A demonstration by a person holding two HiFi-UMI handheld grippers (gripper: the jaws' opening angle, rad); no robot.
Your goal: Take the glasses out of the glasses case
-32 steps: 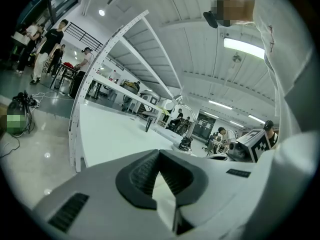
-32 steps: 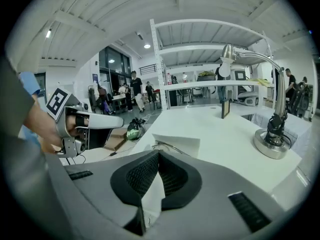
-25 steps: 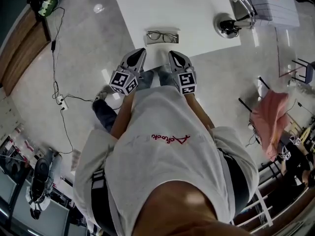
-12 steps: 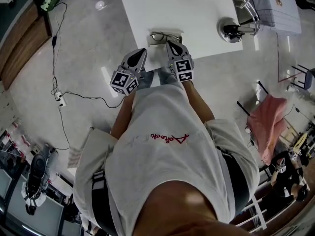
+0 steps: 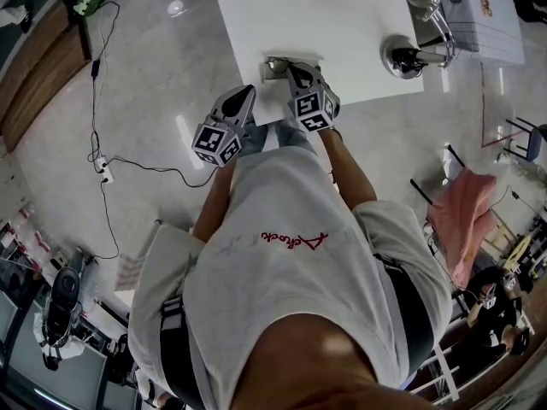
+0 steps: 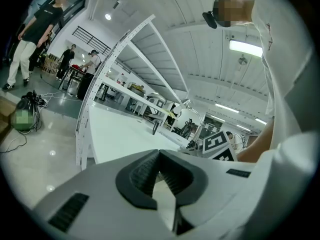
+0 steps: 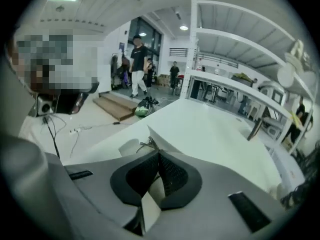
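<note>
Jaws clenched empty on both. My right gripper (image 5: pixel 297 71) is nearer than the left gripper (image 5: pixel 246 92); glasses case (image 5: pixel 272 68) just ahead, lying crosswise.

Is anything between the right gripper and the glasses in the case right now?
Nothing visible. The right gripper, jaws shut, sits at the open glasses case, with the glasses just beyond its tips. The left gripper is off to the side, away from the case.
</note>
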